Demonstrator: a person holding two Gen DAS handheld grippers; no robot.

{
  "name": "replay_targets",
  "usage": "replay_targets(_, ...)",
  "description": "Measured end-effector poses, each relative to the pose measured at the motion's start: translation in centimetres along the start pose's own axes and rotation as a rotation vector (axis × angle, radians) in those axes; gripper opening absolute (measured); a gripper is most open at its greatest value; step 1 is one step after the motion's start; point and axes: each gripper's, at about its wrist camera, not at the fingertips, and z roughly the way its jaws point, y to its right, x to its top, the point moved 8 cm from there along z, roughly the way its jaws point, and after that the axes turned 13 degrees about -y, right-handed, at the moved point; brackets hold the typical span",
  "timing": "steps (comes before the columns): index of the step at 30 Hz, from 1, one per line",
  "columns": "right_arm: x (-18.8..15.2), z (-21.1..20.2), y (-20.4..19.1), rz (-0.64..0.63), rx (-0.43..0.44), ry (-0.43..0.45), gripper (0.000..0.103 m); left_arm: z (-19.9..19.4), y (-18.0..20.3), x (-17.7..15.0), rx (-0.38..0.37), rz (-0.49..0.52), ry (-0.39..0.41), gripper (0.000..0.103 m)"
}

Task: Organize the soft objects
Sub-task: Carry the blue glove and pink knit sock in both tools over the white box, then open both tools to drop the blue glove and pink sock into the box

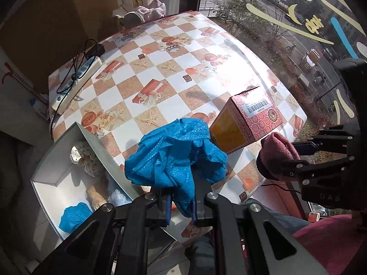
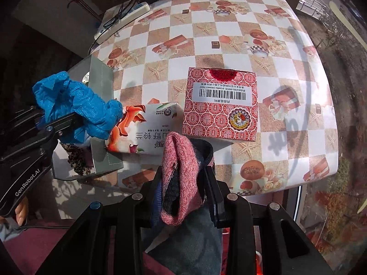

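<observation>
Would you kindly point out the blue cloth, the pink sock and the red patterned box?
blue cloth [image 1: 174, 151]: left wrist view, crumpled middle.
pink sock [image 2: 181, 174]: right wrist view, knitted cuff.
red patterned box [image 2: 220, 105]: right wrist view, top face.

On the table [image 2: 229, 34], patterned box [image 2: 220, 105] centre, tissue pack [image 2: 146, 128] at nine o'clock, power strip [image 2: 123, 20] at eleven

The crumpled blue plastic cover [image 2: 78, 107] hides part of the open grey cardboard box [image 2: 101, 87]; its contents mostly stay unseen.

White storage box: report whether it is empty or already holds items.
Holds items. The white storage box contains a blue bundle, a dotted fabric piece and a beige soft item.
</observation>
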Motion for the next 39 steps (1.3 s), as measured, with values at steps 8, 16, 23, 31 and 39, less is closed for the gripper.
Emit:
replay_targets(8, 2.1, -0.1, -4.4, -0.129, -0.025, -0.007, 0.035, 0.0, -5.2, -3.1, -0.002, -0.179, 0.006, 0.014)
replay_targets(16, 4.0, 0.3, -9.3, -0.267, -0.047, -0.029, 0.035, 0.3, -9.8, -6.5, 0.006, -0.352, 0.0, 0.014)
replay_targets(23, 5.0, 1.1, -13.7, -0.4, -0.067, -0.047, 0.035, 0.8, -12.6, -9.3, 0.005, -0.484, -0.009, 0.014)
replay_targets(31, 5.8, 1.9, -18.7, -0.539, -0.078, -0.061, 0.035, 2.0, -15.1, -11.7, 0.017, -0.608, -0.04, 0.014)
replay_targets(39, 7.1, 2.8, -23.1, -0.611, -0.065, -0.071, 0.035, 3.5, -16.6, -13.0, 0.011, -0.69, -0.078, 0.014)
